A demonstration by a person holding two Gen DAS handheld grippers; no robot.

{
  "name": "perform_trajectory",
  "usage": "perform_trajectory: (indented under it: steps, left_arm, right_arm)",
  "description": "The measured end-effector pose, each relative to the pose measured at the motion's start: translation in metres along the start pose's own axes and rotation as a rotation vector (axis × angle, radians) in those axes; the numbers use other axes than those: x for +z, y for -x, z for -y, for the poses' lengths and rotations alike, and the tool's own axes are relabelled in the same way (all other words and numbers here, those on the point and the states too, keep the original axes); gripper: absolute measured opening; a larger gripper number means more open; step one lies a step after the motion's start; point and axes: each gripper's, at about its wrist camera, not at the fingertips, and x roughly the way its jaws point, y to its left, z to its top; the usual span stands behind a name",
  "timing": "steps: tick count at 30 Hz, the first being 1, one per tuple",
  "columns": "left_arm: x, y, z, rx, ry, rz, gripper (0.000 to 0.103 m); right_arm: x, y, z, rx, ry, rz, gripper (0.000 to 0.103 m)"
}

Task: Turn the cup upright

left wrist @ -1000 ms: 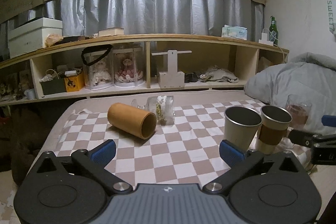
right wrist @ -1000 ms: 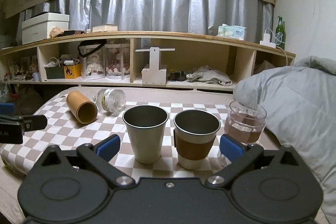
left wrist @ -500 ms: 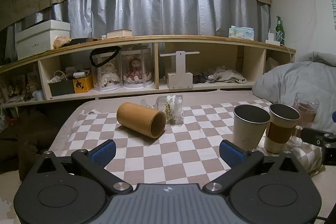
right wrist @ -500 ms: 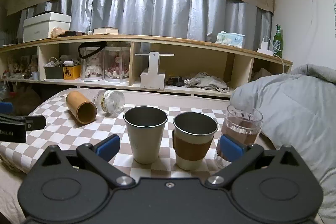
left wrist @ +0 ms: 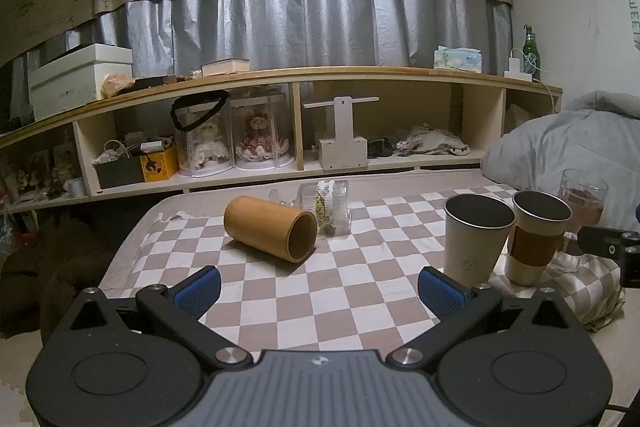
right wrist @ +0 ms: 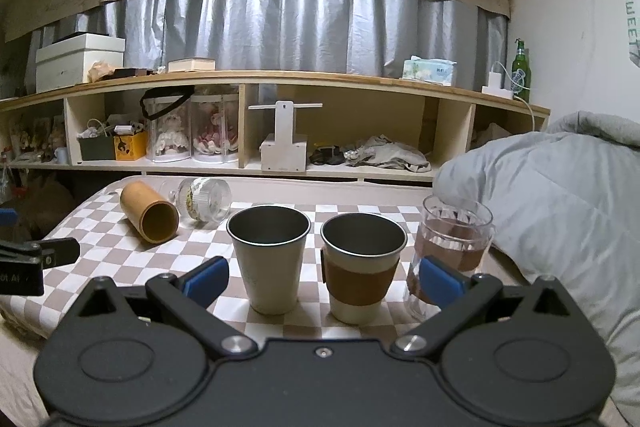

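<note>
Bamboo cup (left wrist: 270, 233) lies on its side toward the far left corner of the checkered cloth (left wrist: 340, 291) over the table, mouth open toward the near edge, with a clear ribbed glass jar (left wrist: 326, 205) tipped over just behind it. Along the right edge stand a steel tumbler (right wrist: 268, 259), a sleeved cup (right wrist: 362, 269) and a glass of brownish drink (right wrist: 450, 251). Both the left gripper (left wrist: 320, 289) and right gripper (right wrist: 322, 279) hang short of the near edge, fingers spread apart around nothing.

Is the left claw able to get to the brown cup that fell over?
Probably yes. The left claw is open and faces the brown cup lying on its side, with only bare checkered cloth between them.
</note>
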Motion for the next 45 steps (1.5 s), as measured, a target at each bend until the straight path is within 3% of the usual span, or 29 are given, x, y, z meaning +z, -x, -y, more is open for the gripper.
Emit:
perform_trajectory:
  steps: [45]
  left_arm:
    - [-0.0024,-0.0006,-0.0006,0.013,-0.002,0.002,0.103]
  right_arm:
    - [-0.0005,0.0007,-0.004,0.01,0.022,0.002,0.102]
